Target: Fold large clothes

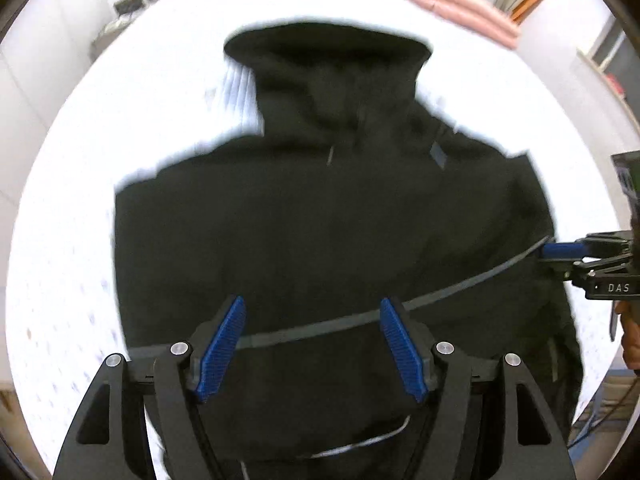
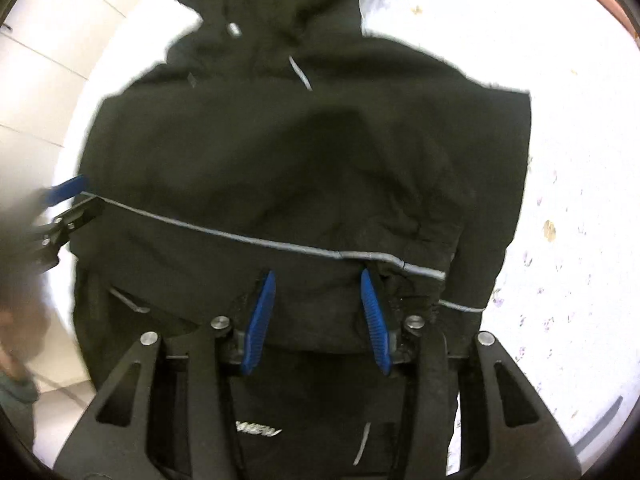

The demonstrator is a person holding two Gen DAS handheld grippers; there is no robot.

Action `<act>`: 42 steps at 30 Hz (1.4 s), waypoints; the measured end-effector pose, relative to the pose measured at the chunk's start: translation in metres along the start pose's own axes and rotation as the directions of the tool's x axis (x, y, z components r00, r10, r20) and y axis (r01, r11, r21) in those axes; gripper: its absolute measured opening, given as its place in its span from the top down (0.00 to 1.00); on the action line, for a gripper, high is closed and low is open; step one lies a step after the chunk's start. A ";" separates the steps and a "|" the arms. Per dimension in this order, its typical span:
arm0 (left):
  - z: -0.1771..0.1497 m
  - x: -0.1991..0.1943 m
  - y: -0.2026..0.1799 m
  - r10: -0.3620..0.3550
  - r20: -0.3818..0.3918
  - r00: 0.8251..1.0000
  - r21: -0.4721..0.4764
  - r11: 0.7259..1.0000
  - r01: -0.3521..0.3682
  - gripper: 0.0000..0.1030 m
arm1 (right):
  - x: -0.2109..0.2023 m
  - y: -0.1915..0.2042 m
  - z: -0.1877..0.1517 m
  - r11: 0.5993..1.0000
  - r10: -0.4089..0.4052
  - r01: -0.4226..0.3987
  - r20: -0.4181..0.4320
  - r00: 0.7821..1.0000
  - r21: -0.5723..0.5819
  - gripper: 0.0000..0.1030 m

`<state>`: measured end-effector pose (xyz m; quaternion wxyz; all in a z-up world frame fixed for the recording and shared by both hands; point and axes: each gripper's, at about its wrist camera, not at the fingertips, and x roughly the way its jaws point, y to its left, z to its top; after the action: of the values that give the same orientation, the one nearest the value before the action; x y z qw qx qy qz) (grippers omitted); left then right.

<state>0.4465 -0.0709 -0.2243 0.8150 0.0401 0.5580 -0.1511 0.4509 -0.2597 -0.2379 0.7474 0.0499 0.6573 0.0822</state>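
Note:
A black hooded jacket point(image 1: 320, 220) with a thin grey reflective stripe lies on a white bedsheet point(image 1: 80, 220), hood pointing away. My left gripper point(image 1: 312, 312) hovers open over its lower part, blue pads apart, nothing between them. The right gripper shows at the right edge of the left wrist view point(image 1: 560, 252), by the jacket's right side. In the right wrist view the jacket point(image 2: 304, 160) fills the frame. My right gripper point(image 2: 318, 280) is open just above the stripe, fabric bunched by its right finger. The left gripper shows at the left edge there point(image 2: 70, 196).
A pink folded item point(image 1: 452, 0) lies at the far right of the bed. Walls and a cabinet stand beyond the bed's left side. The white patterned sheet point(image 2: 560, 160) extends to the right of the jacket. A hand shows at the left edge of the right wrist view point(image 2: 16, 320).

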 end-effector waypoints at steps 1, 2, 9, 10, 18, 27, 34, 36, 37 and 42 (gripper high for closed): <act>0.011 -0.006 0.001 0.007 0.025 1.000 0.006 1.000 -0.007 0.30 | -0.007 -0.001 0.005 1.000 0.008 -0.008 0.016 1.000 0.001 0.59; 0.020 -0.010 0.002 0.007 0.043 0.999 0.008 1.000 -0.007 0.30 | -0.015 -0.002 0.012 1.000 0.020 -0.020 0.036 0.999 0.003 0.59; 0.104 -0.003 0.021 0.078 0.157 0.984 0.010 0.997 -0.081 0.30 | -0.040 -0.020 0.079 1.000 -0.029 0.029 0.193 0.981 0.004 0.59; 0.120 0.003 0.027 0.097 0.171 0.980 0.009 0.995 -0.100 0.30 | -0.041 -0.024 0.093 0.999 -0.045 0.041 0.224 0.973 0.022 0.59; 0.208 0.061 0.066 0.205 0.150 0.967 -0.012 0.979 -0.206 0.30 | -0.031 -0.033 0.180 0.997 -0.074 0.058 0.323 0.944 0.059 0.56; 0.237 0.129 0.076 0.235 0.076 0.969 0.048 0.970 -0.239 0.30 | 0.015 -0.038 0.236 0.984 -0.165 0.175 0.243 0.956 -0.022 0.55; 0.244 0.126 0.096 0.127 0.123 0.984 -0.085 0.989 -0.117 0.89 | 0.028 -0.039 0.246 0.969 -0.235 0.246 0.267 0.934 -0.008 0.98; 0.238 0.098 0.107 0.050 0.212 0.976 -0.161 0.987 -0.016 0.89 | 0.009 -0.043 0.236 0.982 -0.181 0.190 0.334 0.925 0.007 0.98; 0.234 0.088 0.112 0.012 0.239 0.971 -0.185 0.982 0.034 0.89 | 0.002 -0.045 0.230 0.985 -0.162 0.172 0.357 0.920 0.002 0.98; 0.209 0.117 0.129 -0.071 0.124 0.990 -0.198 0.976 0.095 0.87 | 0.023 -0.055 0.213 0.988 -0.127 0.149 0.321 0.938 -0.045 0.97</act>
<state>0.7101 -0.0201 -0.2672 0.8389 -0.0759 0.5233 -0.1292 0.6676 -0.3020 -0.2428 0.8486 -0.0094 0.5271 0.0430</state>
